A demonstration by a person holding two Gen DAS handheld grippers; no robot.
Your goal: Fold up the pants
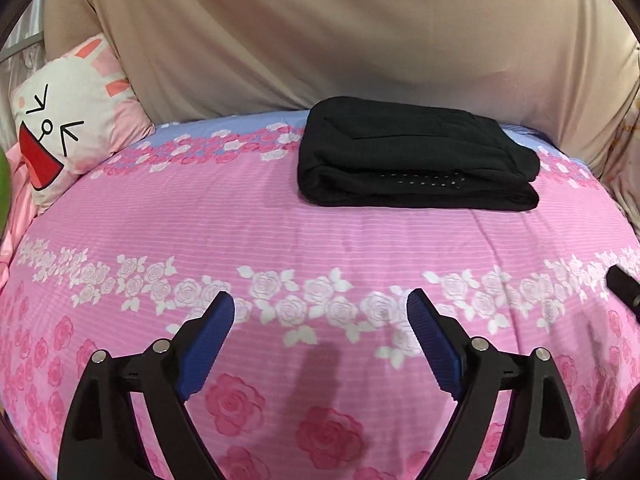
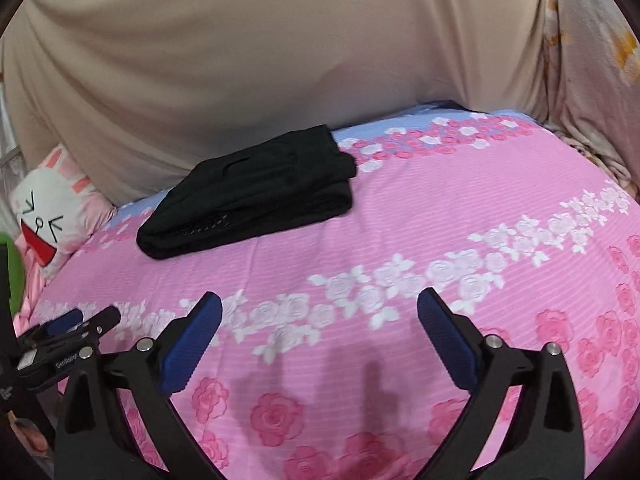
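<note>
- Pink bedsheet (image 1: 280, 220) with bands of white and pink roses, and a blue strip along its far edge.
- Rabbit-face cushion (image 1: 60, 128) at the bed's far left.
- Beige cloth (image 1: 320, 40) draped behind the bed.

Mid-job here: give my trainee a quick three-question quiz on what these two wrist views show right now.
1. True or false: the black pants lie spread out flat at full length on the pink floral bedspread.
2. Multiple choice: the left hand-held gripper is A) open and empty, B) shut on the pants, C) out of view.
3. Fill in: the bunny pillow lies at the bed's ____ side in both views.

Key: 1 false, they are folded into a compact bundle; 2 A; 3 left. The right hand-held gripper is open too.
</note>
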